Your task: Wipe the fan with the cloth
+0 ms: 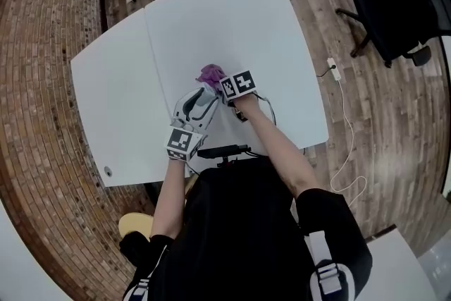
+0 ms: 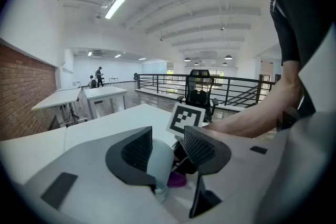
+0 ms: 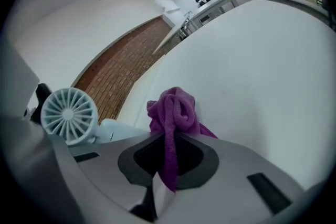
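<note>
White table [image 1: 232,17], brick floor [image 1: 42,81] around. Left gripper [image 2: 165,152]: jaws spread round fan [image 2: 159,160], gap on one side. Right gripper [image 3: 168,157]: clamped on cloth [image 3: 176,110], just beside fan. Fan likely light, rigid, grille [image 3: 69,114] fragile; best held by handle [image 3: 118,131]. Cloth soft, limp

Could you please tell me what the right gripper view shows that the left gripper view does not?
Only the right gripper view: the round slatted grille of the pale blue plastic fan, and the right gripper shut on the purple terry cloth.
Only the left gripper view: the left gripper with its fingers apart around the fan's smooth body, the right gripper's marker cube, a black office chair and the person's forearm.
Both: the white table, the fan, and the cloth, only a purple scrap in the left one.
</note>
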The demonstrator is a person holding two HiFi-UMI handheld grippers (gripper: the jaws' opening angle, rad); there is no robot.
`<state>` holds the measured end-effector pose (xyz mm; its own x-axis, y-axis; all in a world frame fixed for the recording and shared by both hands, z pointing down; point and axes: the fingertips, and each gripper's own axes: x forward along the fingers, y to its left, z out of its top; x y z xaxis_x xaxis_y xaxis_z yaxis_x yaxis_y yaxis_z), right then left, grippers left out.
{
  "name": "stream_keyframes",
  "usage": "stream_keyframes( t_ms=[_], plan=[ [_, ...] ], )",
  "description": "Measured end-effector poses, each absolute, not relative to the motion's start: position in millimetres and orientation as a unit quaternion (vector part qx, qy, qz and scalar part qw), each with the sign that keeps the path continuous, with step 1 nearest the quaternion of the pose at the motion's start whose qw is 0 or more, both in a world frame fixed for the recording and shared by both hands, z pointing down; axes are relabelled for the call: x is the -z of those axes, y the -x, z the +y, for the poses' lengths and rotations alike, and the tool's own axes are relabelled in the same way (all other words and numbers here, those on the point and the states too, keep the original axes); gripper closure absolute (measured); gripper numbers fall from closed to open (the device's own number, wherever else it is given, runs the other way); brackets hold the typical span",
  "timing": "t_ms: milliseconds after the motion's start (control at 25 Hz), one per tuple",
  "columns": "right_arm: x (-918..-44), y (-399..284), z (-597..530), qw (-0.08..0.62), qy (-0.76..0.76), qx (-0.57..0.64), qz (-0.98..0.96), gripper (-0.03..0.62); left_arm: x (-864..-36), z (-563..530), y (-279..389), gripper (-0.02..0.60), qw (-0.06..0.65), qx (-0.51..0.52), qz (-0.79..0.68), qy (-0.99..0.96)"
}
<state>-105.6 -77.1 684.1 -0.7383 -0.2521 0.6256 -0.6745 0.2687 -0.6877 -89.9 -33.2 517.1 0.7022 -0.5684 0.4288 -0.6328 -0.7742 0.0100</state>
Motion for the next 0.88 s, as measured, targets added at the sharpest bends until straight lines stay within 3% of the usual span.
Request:
stream_keyframes(
  t_ms=[280,480,560,720,800,880],
  plan=[
    [-682.7,95.5,24.4,0.230,-0.221,-0.566,-0.760,0.557,-516.9,-33.2,89.0,0.377,0.078,-0.199,-0.323,-0.922],
    [-633.2,63.3,-36.0,0.155,-0.268,-0.525,-0.793,0.557,-503.4,-27.7,98.2,0.377,0.115,-0.161,-0.312,-0.929],
    [-606.1,58.7,-77.4,0.099,-0.283,-0.496,-0.815,0.557,-499.7,-22.3,116.4,0.377,0.187,-0.126,-0.323,-0.919],
    [-595.0,96.9,-115.0,0.097,-0.210,-0.444,-0.866,0.557,-504.9,-6.4,131.1,0.377,0.470,0.066,-0.244,-0.846],
    [-608.1,122.4,-109.6,0.137,-0.156,-0.434,-0.877,0.557,-505.8,-8.3,134.9,0.377,0.537,0.164,-0.217,-0.798],
    [-619.1,136.9,-98.2,0.169,-0.116,-0.434,-0.878,0.557,-504.4,-16.2,143.9,0.388,0.551,0.226,-0.230,-0.770]
  ],
)
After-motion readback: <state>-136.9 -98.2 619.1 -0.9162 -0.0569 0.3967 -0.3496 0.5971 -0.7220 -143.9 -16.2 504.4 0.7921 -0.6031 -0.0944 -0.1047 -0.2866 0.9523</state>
